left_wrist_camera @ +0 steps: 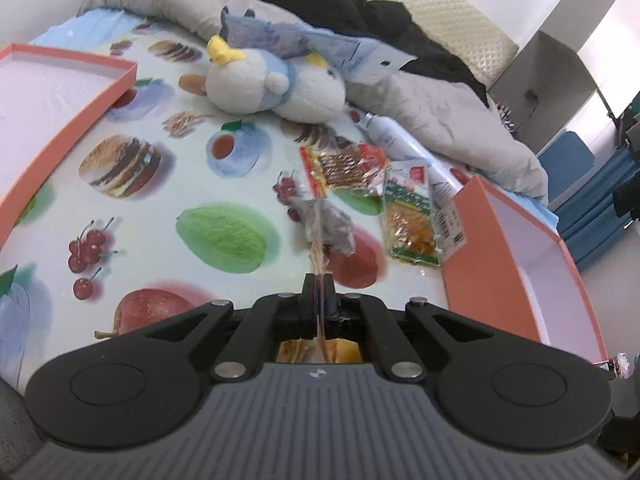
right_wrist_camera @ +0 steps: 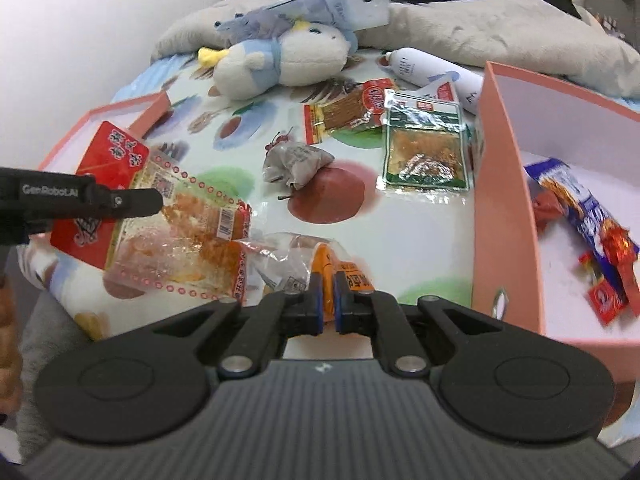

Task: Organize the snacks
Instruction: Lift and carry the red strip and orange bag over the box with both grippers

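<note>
My left gripper (left_wrist_camera: 319,280) is shut on the edge of a red and clear snack packet (right_wrist_camera: 168,216); in the right wrist view its fingers (right_wrist_camera: 132,202) pinch the packet above the bed's front left. My right gripper (right_wrist_camera: 329,288) is shut on an orange and clear snack packet (right_wrist_camera: 320,264). A grey wrapped snack (right_wrist_camera: 294,162), a red strip packet (right_wrist_camera: 348,110) and a green packet (right_wrist_camera: 424,148) lie on the fruit-print sheet (right_wrist_camera: 420,232). The orange box (right_wrist_camera: 500,208) at right holds several snacks, one a blue packet (right_wrist_camera: 580,204).
An orange box lid (left_wrist_camera: 60,92) lies at left. A plush penguin (left_wrist_camera: 256,80), a white bottle (left_wrist_camera: 392,136), a grey blanket (left_wrist_camera: 440,108) and black clothing (left_wrist_camera: 360,12) lie at the back of the bed.
</note>
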`<action>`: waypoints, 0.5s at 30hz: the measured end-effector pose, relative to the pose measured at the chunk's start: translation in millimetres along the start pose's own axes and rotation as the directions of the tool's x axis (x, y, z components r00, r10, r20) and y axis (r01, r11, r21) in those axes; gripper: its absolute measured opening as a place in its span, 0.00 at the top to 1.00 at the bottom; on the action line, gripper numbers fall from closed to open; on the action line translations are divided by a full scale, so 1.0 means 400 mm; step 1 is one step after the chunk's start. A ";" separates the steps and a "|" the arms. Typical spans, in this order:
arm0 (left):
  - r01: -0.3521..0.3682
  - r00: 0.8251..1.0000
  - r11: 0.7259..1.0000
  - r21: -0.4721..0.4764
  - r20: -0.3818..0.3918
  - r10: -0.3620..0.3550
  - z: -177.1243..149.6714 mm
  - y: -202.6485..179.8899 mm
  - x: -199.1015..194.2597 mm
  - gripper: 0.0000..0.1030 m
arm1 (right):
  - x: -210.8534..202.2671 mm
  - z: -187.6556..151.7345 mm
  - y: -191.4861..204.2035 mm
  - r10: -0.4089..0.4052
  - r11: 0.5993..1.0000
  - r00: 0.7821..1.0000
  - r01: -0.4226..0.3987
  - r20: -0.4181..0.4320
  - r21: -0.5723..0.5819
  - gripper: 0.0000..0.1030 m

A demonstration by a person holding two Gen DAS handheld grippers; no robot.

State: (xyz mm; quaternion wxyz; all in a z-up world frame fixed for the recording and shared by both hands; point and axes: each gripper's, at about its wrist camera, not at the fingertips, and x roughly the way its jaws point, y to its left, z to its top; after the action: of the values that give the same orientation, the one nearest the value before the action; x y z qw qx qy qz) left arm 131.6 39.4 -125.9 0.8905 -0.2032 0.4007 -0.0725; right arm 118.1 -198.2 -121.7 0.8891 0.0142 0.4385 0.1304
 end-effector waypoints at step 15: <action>0.042 0.999 0.993 0.112 0.022 -0.044 0.091 -0.142 -0.040 0.99 | -0.093 0.089 -0.063 0.029 0.996 0.997 -0.035 0.073 0.087 0.93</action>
State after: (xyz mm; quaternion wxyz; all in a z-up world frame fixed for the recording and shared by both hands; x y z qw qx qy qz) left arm 150.1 3.6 -69.5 0.9035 -0.1624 0.3807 -0.1116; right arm 130.1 -228.5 -74.4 0.9007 0.0650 0.4112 0.1246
